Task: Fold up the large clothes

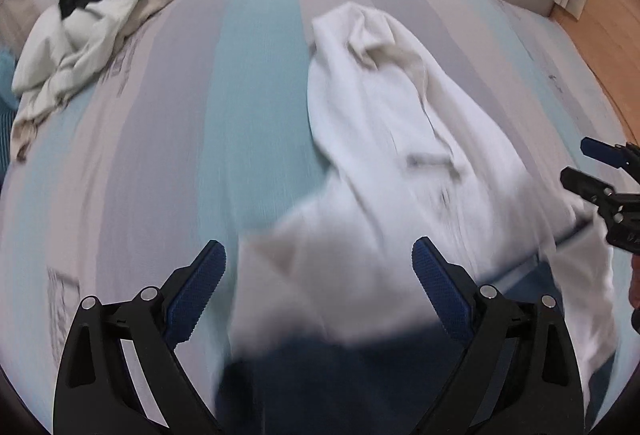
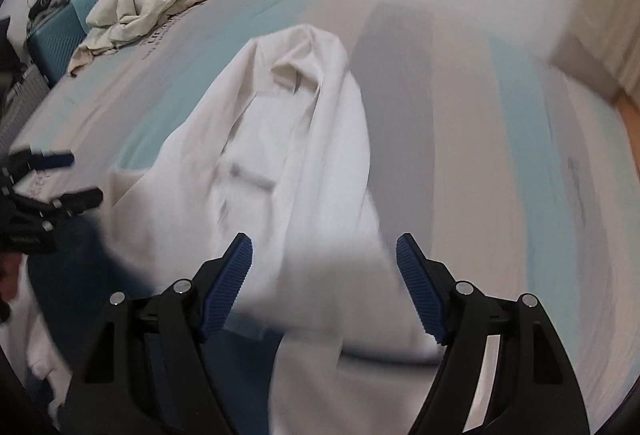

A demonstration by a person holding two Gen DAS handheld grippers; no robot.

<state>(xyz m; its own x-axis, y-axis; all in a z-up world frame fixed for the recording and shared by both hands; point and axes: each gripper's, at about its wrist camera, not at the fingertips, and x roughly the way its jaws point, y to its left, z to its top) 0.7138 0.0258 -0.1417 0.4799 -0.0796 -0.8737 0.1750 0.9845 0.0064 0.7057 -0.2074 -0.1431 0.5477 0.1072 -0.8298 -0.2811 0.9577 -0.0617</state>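
White cloth fills the middle of both views: a large white garment (image 1: 384,139) lies rumpled on the bed (image 1: 256,83), its far end bunched into a raised fold with a beige lining showing, its near end spreading toward the cameras and blurred; the bed's cover runs in pale blue, grey and off-white stripes. Dark blue fabric (image 1: 344,379) shows at the near edge under the garment, though the blur hides what it belongs to.

From the left wrist view, the left gripper (image 1: 320,275) has its fingers spread wide, the blue ribbed pads well apart; the near edge of the garment sits between them, yet neither pad presses on it; the right gripper (image 1: 592,171) enters at the right edge, above the garment's side, its black and blue fingers parted.

From the right wrist view, the right gripper (image 2: 324,271) also stands wide open, blurred white cloth lying in the gap with no pad visibly pinching it; the left gripper (image 2: 60,179) shows at the left edge, fingers apart, beside the garment's other side.

At the far left corner of the bed a heap of clothes (image 1: 84,35) rests, cream pieces below and a black one on top; a teal suitcase (image 2: 60,31) stands just beyond that corner; wooden floor (image 1: 600,47) shows past the bed's right side.
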